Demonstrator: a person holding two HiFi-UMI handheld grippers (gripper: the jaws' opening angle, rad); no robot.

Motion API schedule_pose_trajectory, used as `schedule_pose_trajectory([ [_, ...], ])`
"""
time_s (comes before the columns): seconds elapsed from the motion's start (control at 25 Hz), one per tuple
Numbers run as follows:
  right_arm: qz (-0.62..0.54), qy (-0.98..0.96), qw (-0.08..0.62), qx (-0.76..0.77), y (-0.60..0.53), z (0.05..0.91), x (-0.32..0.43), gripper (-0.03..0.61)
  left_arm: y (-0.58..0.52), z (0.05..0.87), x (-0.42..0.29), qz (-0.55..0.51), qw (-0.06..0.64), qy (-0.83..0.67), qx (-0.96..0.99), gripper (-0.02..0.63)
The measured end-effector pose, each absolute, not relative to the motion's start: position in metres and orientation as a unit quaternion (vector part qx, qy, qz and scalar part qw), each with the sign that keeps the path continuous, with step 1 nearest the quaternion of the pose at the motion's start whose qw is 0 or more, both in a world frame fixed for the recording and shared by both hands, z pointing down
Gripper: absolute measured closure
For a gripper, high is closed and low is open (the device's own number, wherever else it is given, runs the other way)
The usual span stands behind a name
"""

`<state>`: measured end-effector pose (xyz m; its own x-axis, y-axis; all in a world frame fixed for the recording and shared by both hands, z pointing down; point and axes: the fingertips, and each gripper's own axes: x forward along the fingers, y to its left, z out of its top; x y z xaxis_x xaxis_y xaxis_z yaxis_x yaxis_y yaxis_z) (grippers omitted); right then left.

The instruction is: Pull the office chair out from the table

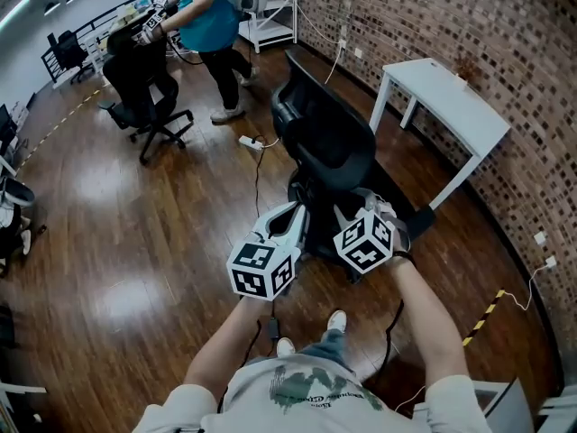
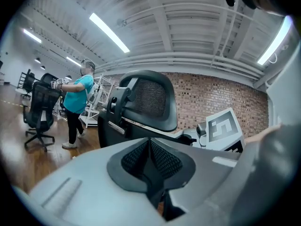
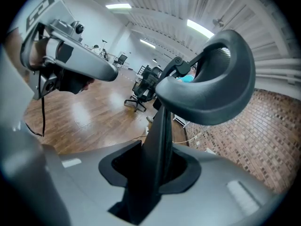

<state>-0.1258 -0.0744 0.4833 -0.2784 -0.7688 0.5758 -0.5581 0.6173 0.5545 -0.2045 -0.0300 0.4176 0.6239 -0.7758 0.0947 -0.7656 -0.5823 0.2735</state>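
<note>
The black office chair (image 1: 329, 142) stands on the wood floor, away from the white table (image 1: 451, 97). Both grippers sit at its near side. My left gripper (image 1: 299, 216) has its jaws closed together, with a thin dark part of the chair between the ribbed pads (image 2: 162, 161). The chair's mesh backrest (image 2: 150, 100) rises just ahead of it. My right gripper (image 1: 347, 210) is shut on a black post (image 3: 157, 145) of the chair, under a curved black pad (image 3: 211, 88). The left gripper's marker cube (image 1: 262, 269) hides its grip in the head view.
A brick wall (image 1: 505, 52) runs behind the table. A person in a teal shirt (image 1: 209, 16) handles another black chair (image 1: 144, 93) at the back left. A power strip (image 1: 251, 142) with a cable lies on the floor beside my chair. Striped tape (image 1: 485, 316) marks the floor at right.
</note>
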Motion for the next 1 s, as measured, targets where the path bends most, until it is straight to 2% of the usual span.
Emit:
schedule_pose_trajectory([
  [0.44,-0.156,-0.765,0.451,0.433,-0.069,0.488,-0.129,0.433,-0.015,0.411,-0.214,-0.035,0.145,-0.427,0.892,0.598],
  [0.8,-0.155,-0.766,0.345,0.52,-0.044,0.455,-0.123,0.412,0.002,0.393,-0.208,-0.056,0.13,-0.405,0.903,0.598],
  [1.0,-0.157,-0.762,0.272,0.567,-0.01,0.416,-0.119,0.436,0.013,0.392,-0.196,-0.064,0.135,-0.385,0.911,0.598],
])
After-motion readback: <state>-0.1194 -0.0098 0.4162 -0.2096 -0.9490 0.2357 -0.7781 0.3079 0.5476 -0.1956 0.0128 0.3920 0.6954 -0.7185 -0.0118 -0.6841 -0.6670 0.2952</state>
